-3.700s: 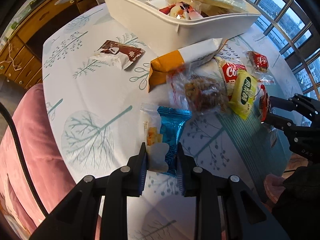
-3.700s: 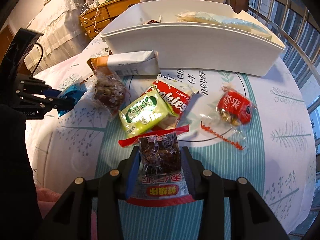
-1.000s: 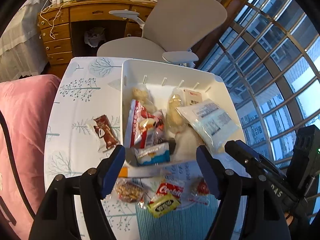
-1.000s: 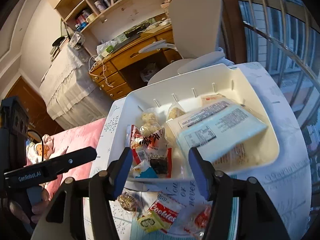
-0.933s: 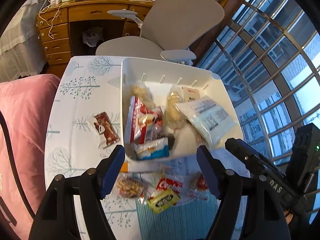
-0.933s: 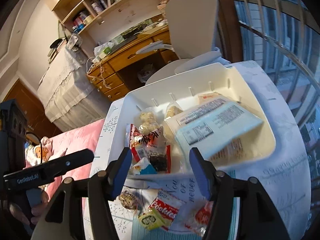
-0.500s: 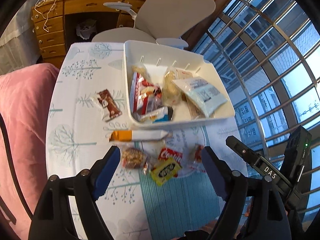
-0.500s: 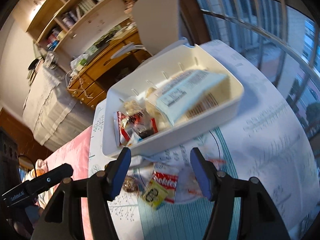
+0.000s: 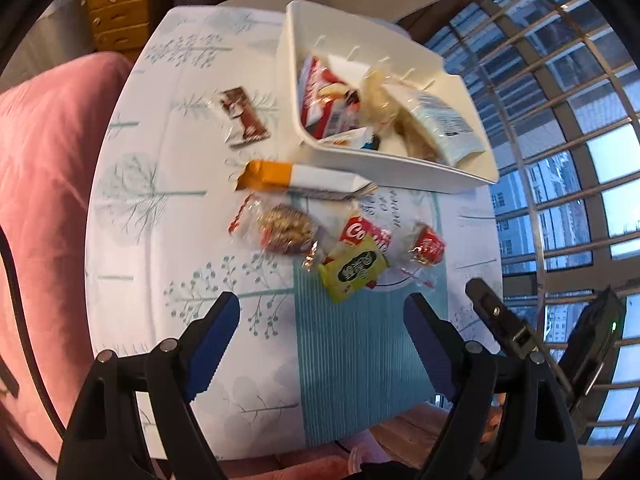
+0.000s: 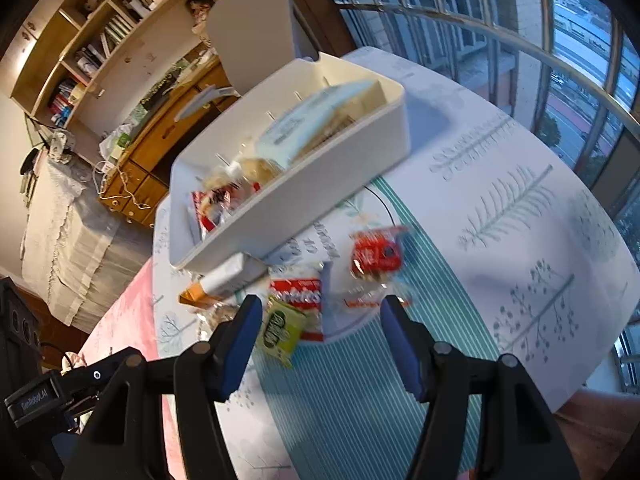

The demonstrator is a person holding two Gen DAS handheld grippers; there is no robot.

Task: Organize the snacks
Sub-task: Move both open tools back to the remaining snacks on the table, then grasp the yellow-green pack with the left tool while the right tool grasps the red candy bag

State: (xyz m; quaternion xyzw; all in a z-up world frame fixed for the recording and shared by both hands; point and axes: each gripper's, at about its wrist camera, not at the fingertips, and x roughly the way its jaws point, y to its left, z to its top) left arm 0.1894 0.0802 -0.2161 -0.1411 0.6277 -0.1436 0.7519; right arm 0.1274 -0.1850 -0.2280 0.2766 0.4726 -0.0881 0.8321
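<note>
A white bin point(image 9: 400, 168) point(image 10: 304, 196) holds several snacks at the table's far side. In front of it lie an orange-and-white pack point(image 9: 304, 178) point(image 10: 224, 280), a clear bag of brown snacks point(image 9: 286, 234), a red cookies pack point(image 9: 366, 234) point(image 10: 298, 292), a green-yellow packet point(image 9: 352, 274) point(image 10: 278, 332) and a red candy bag point(image 9: 428, 246) point(image 10: 376, 256). A brown bar point(image 9: 244, 118) lies left of the bin. My left gripper point(image 9: 322, 320) is open and empty above the table's near part. My right gripper point(image 10: 320, 324) is open and empty above the green packet and cookies pack.
The round table point(image 9: 132, 240) has a tree-print cloth. A pink cushion point(image 9: 40, 200) lies to the left. A grey chair point(image 10: 256, 28) and wooden desk point(image 10: 160, 140) stand behind the bin. Windows with bars point(image 9: 568, 160) are on the right.
Both grippers have pulled back from over the bin and lowered toward the loose snacks on the table. The earliest frames show each shut on a snack; both are now open and empty.
</note>
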